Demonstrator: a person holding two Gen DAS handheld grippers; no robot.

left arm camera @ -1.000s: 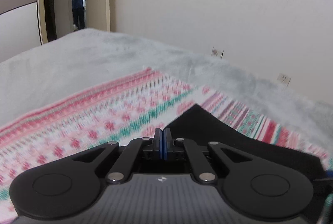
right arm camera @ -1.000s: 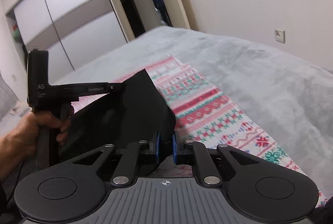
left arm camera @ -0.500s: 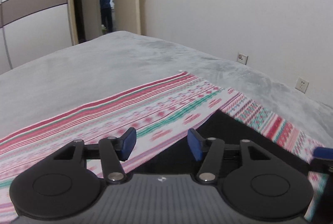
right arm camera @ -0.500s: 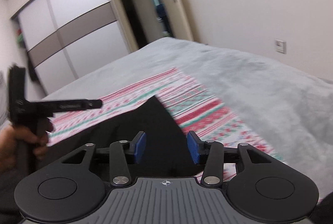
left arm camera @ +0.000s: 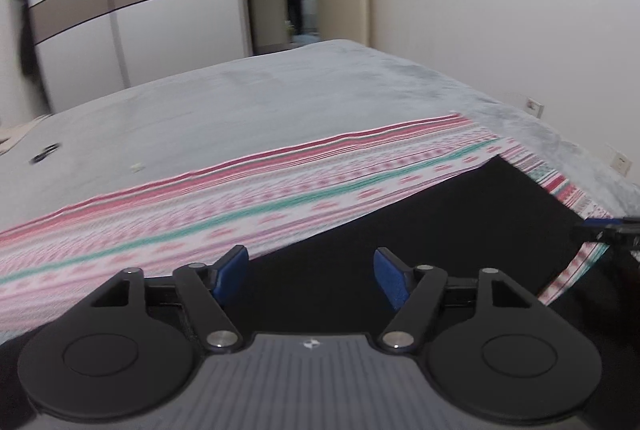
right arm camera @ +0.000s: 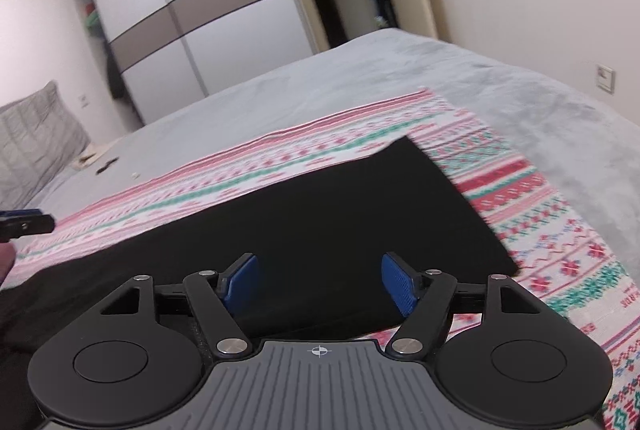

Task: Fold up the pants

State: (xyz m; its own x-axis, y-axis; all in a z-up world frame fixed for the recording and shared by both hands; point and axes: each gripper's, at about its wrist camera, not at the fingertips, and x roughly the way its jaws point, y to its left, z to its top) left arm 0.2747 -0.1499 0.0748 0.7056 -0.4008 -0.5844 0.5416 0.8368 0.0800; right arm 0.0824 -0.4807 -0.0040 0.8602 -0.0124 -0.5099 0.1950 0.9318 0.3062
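With both tools spreading their jaws and nothing between the pads, the black pants (right arm camera: 320, 214) lie free on the patterned cloth (right arm camera: 540, 214) that covers the grey bed (right arm camera: 500, 90), just ahead of and beneath each tool. Left tool (left arm camera: 310, 278): jaws wide and opening, blue pads clear of the fabric. Right tool (right arm camera: 318, 284): jaws also opening, somewhat less wide, pads likewise clear. Judgement: the garment sits flat with a straight far edge and a square corner because a fold has been laid down and let go; the cloth underneath probably serves as a clean working surface.

View comparison. Right wrist view shows the pants' far right corner and right-hand edge sharply, plus the tip of the left tool (right arm camera: 24, 222) at the far left with a bit of the hand (right arm camera: 6, 262) below it, and a pillow (right arm camera: 36, 142) beyond. Left wrist view shows the long left run of the fold edge against the stripes, and the right tool's tip (left arm camera: 608, 230) at far right, blurred, so its pads cannot be read there. Doorway with a standing person (left arm camera: 294, 0) appears in both.
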